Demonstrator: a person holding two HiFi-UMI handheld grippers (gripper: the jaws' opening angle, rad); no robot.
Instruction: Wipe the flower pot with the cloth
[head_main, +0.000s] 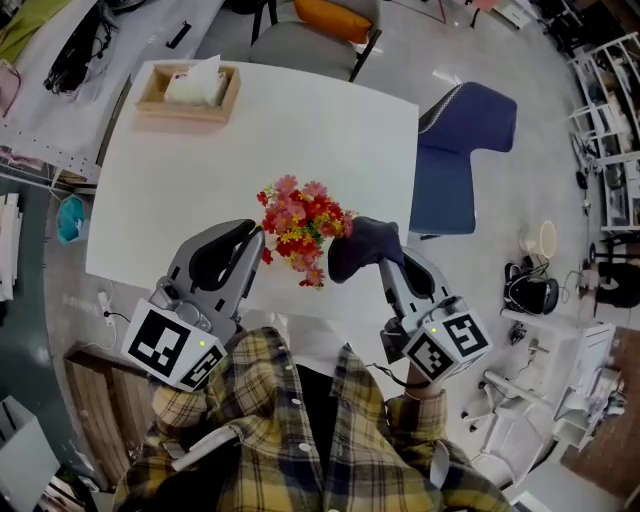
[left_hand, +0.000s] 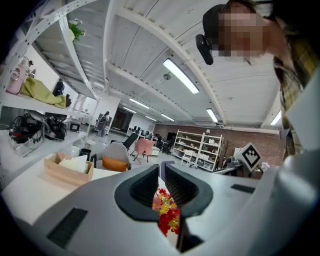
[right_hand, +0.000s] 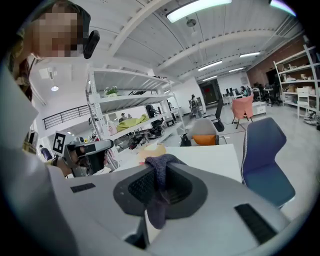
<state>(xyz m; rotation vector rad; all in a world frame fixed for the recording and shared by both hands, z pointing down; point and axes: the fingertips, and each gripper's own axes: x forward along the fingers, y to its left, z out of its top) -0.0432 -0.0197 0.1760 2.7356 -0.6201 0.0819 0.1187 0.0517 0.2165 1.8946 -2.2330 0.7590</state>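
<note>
Cloth (right_hand: 159, 169) clamped in R claw (head_main: 371, 251), bunched over tips. L claw (head_main: 256, 234) jaws together, nothing held. Flowers (head_main: 300, 232) btwn both claws, just beside each; pot hidden under blooms. Risk: nothing steadies pot, so wipe push could tip it; cloth may snag blooms.

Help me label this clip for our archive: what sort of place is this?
Probably an open-plan office or lab workspace: a white table with a blue chair beside it, stocked open shelves, and strip lights under an exposed ceiling.
</note>
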